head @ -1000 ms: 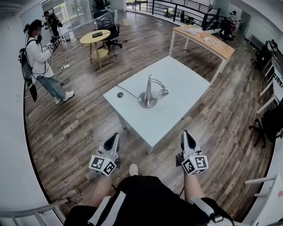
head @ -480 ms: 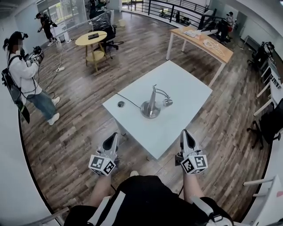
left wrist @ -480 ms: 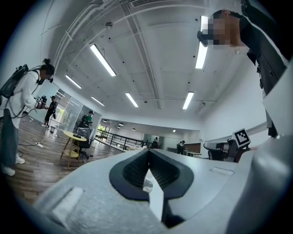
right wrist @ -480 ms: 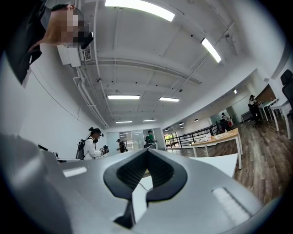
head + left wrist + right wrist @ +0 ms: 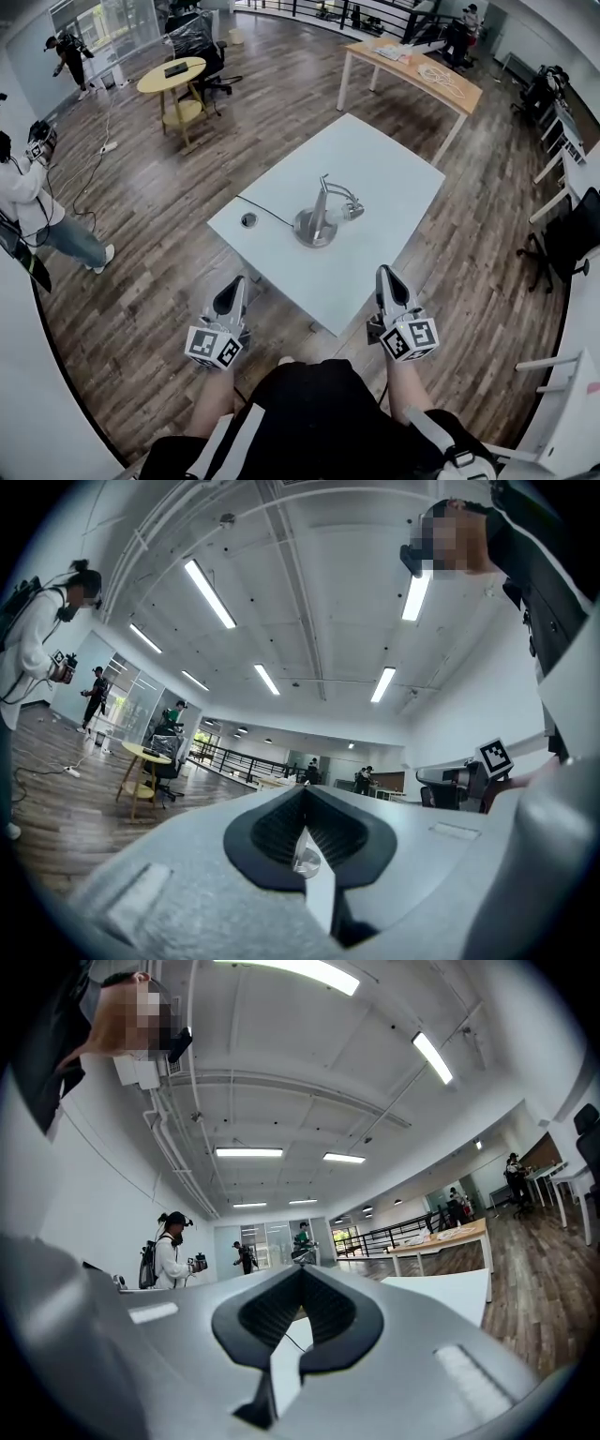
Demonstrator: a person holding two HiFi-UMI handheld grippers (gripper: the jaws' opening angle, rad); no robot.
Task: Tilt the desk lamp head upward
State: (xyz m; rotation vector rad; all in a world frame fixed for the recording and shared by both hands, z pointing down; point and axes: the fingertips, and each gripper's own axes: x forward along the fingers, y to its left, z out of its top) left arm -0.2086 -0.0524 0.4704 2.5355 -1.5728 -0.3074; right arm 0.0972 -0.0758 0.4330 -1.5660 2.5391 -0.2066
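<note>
The desk lamp (image 5: 317,223) stands in the middle of the white table (image 5: 384,169), on a round metal base with a thin curved arm. Its small head (image 5: 352,211) hangs low to the right of the base. Both grippers are short of the table's near edge, well away from the lamp. My left gripper (image 5: 235,285) is shut and holds nothing. My right gripper (image 5: 385,275) is shut and empty too. In the left gripper view the closed left gripper (image 5: 305,793) fills the foreground, and the lamp's base (image 5: 306,860) shows through the slit between the jaws. The right gripper view shows the shut right gripper (image 5: 302,1271).
A black cable (image 5: 264,208) runs from the lamp to a round puck (image 5: 248,220) at the table's left corner. A yellow round table (image 5: 172,77) and office chair (image 5: 202,47) stand far left, a wooden desk (image 5: 412,67) behind. A person (image 5: 33,206) stands at the left.
Both grippers have moved forward toward the table's near edge, and the table and lamp now sit closer in the head view. The person at the left has slid toward the frame's edge. Both jaws stay shut.
</note>
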